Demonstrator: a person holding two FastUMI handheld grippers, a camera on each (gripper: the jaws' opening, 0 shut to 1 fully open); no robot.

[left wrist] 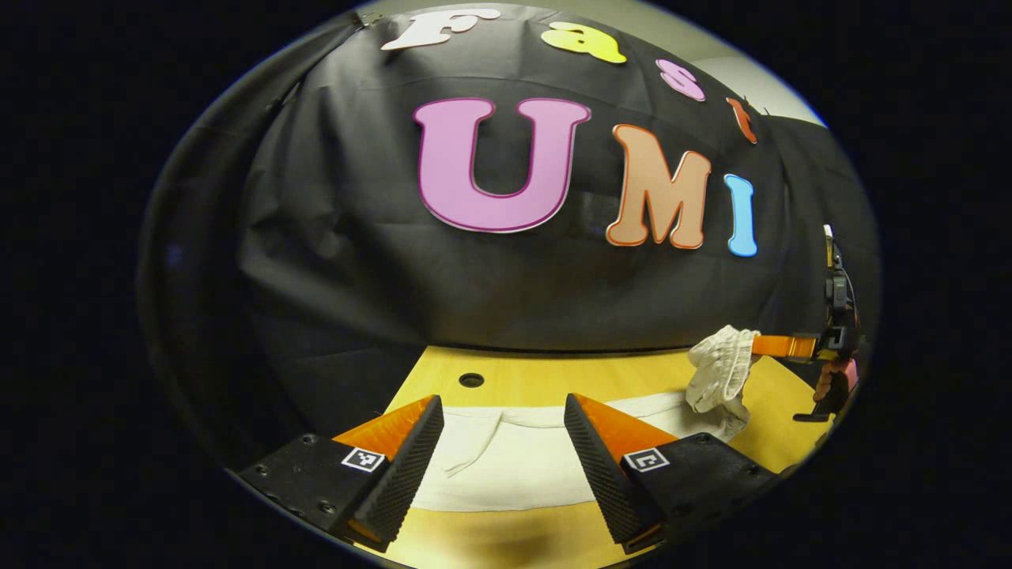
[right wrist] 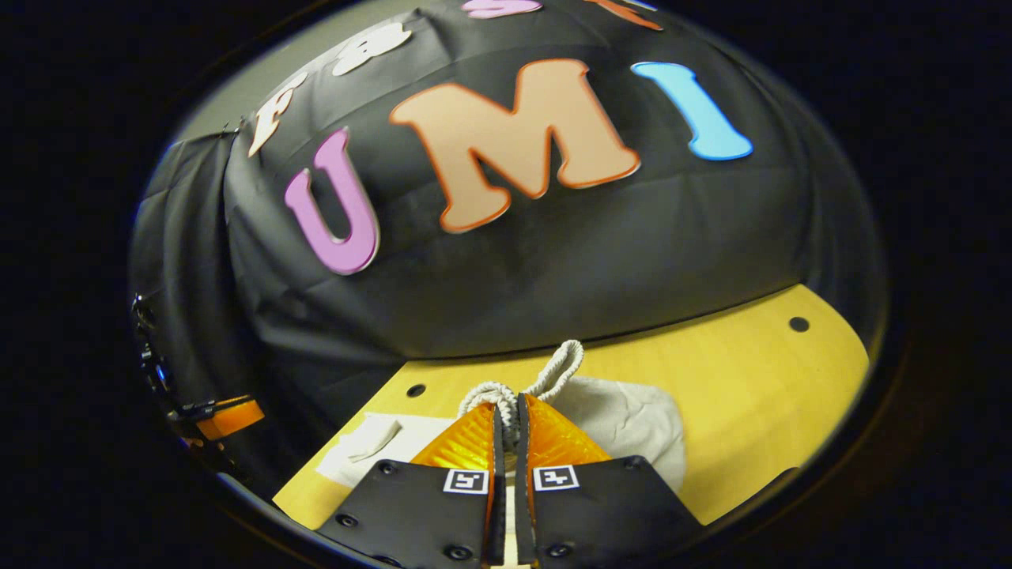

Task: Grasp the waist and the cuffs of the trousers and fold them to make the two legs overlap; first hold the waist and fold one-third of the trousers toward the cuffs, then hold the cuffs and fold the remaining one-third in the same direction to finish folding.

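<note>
Item: cream trousers (left wrist: 506, 466), spread on yellow table (left wrist: 553, 379). Right gripper (right wrist: 507, 411): fingers pinched together on the ribbed, gathered end (right wrist: 553, 367), raised, apparently to start a fold. Left gripper (left wrist: 504, 419): fingers wide apart, empty, poised over the flat cloth, likely ready to grasp

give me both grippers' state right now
left gripper: open, hovering over the trousers, holding nothing.
right gripper: shut on the trousers' gathered end, lifted off the table.
</note>
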